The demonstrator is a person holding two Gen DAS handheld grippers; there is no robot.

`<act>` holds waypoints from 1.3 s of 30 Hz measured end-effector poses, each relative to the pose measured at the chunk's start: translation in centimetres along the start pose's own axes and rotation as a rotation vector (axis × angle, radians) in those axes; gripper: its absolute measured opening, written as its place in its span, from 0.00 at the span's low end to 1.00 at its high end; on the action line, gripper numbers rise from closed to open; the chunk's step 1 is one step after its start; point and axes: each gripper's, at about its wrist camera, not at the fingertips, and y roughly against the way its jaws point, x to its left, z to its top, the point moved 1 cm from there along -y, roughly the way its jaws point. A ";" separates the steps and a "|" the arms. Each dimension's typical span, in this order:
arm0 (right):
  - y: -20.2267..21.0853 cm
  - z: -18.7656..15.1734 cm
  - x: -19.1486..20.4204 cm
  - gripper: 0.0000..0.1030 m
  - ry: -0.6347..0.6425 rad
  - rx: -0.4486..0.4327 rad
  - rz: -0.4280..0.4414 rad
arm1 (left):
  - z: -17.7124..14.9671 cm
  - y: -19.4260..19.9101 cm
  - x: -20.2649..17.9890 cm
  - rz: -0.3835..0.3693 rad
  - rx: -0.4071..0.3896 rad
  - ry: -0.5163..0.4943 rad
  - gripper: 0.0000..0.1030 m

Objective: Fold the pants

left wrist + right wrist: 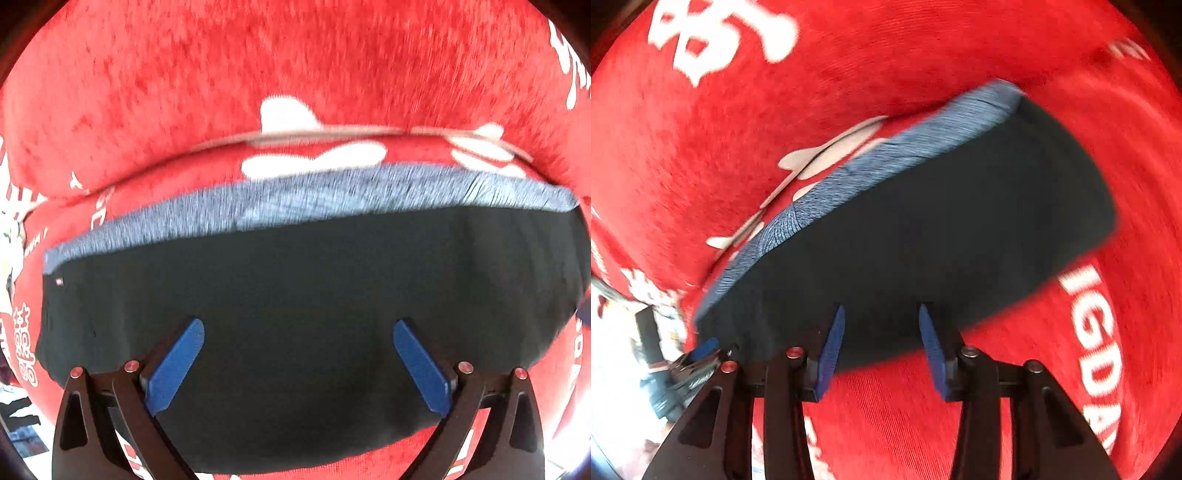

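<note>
left gripper (298, 325): jaws spread wide, empty above pants (295, 295) | right gripper (882, 308): jaws partly spread, pinching nothing, over pants (942, 221)

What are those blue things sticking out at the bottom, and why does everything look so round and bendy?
Those are two grippers, tongs that a person holds, one in each hand. Each has a tiny camera with a bulgy lens, so the picture curves. One picture looks along the left gripper, the other along the right gripper. The blue fingers are soft pads for pinching. Below lie dark pants with a blue-grey waistband, folded on a red cloth with white print. Both grippers are open and hold nothing.
</note>
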 end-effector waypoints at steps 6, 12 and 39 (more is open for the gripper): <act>2.0 -0.7 -2.4 0.54 -0.082 -0.024 0.051 | 5.4 -0.7 -3.9 -0.032 -0.044 0.036 1.00; -2.7 4.4 7.1 0.53 0.151 -0.052 0.126 | 8.5 -2.2 -8.7 -0.019 -0.063 0.043 1.00; -0.3 1.9 -10.0 0.69 -0.380 -0.262 0.274 | 2.5 -1.0 -12.3 -0.012 -0.016 0.037 1.00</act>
